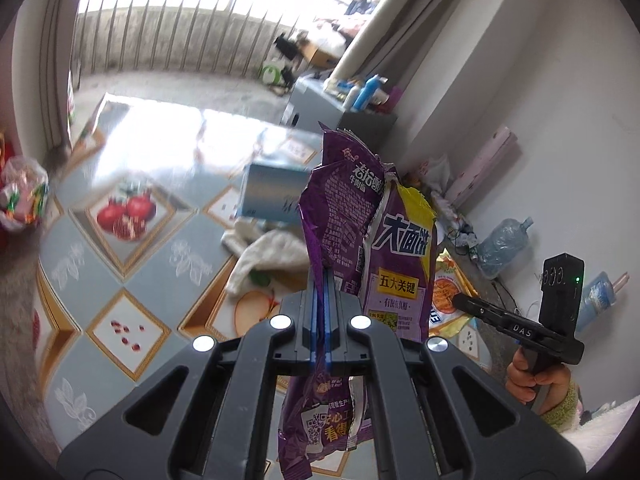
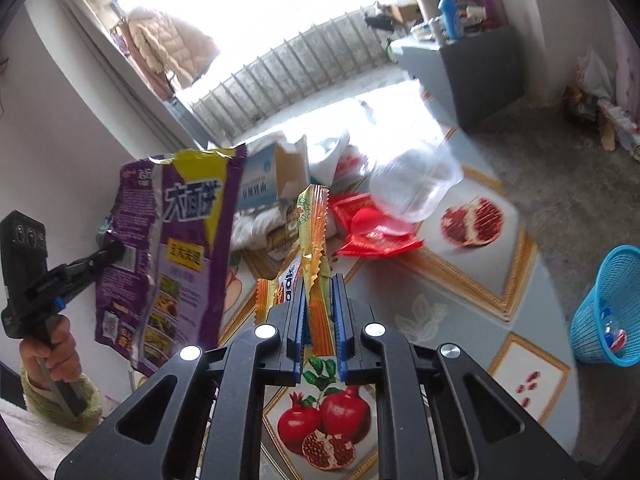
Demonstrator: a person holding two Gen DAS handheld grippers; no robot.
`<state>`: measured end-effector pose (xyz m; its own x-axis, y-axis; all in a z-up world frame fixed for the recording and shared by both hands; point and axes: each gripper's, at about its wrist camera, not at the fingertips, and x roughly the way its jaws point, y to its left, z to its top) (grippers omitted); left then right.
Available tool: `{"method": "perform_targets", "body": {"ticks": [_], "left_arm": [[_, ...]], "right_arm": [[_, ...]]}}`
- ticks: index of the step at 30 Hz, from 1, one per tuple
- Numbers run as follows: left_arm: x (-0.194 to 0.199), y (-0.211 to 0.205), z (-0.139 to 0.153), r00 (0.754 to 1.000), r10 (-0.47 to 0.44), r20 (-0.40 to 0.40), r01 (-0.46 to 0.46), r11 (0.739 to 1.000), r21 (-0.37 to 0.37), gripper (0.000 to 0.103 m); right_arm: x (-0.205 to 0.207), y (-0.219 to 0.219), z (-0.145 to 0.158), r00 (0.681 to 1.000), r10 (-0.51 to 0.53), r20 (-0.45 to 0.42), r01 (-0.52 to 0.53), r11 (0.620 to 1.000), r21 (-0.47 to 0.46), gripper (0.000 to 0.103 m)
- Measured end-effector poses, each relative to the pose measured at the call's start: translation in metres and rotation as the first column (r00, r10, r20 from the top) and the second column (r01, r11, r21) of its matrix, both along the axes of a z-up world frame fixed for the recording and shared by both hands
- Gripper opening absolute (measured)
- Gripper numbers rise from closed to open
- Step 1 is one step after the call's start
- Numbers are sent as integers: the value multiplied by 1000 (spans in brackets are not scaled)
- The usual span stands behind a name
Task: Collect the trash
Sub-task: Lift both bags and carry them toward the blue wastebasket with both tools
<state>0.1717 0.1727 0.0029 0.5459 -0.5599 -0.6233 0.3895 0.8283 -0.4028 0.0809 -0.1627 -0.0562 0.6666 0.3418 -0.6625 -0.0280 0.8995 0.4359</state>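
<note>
Purple noodle wrapper (image 1: pixel 348 216) hanging clamped in fully shut left gripper (image 1: pixel 322 280), lifted above table (image 1: pixel 120 280). Orange snack wrapper (image 2: pixel 314 240) pinched between right gripper (image 2: pixel 318 300) pads, jaws nearly closed. Heading for blue basket (image 2: pixel 608 304) on floor: keeping both grips firm, carrying wrappers clear of plastic cup (image 2: pixel 416 184), releasing only over rim.

Fruit-patterned table (image 2: pixel 472 280) bears box (image 2: pixel 264 178), towel (image 1: pixel 272 256), wrappers (red) (image 2: pixel 372 236).
</note>
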Motion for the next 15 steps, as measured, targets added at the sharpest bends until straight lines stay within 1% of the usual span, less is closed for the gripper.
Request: {"method": "perform_targets", "body": {"ticks": [4, 7, 11, 15], "left_arm": [[-6, -13, 18, 998, -23, 51, 23, 1000, 4, 0], [-8, -29, 29, 994, -60, 90, 59, 998, 12, 0], [-9, -61, 39, 982, -127, 139, 119, 991, 59, 0], [-10, -103, 47, 961, -216, 176, 198, 974, 113, 0]], "right_arm": [[-18, -18, 12, 998, -51, 44, 51, 999, 2, 12], [-32, -36, 18, 993, -101, 66, 101, 995, 8, 12], [-51, -62, 23, 978, -187, 92, 187, 982, 14, 12], [-70, -92, 24, 950, -290, 117, 289, 957, 30, 12]]}}
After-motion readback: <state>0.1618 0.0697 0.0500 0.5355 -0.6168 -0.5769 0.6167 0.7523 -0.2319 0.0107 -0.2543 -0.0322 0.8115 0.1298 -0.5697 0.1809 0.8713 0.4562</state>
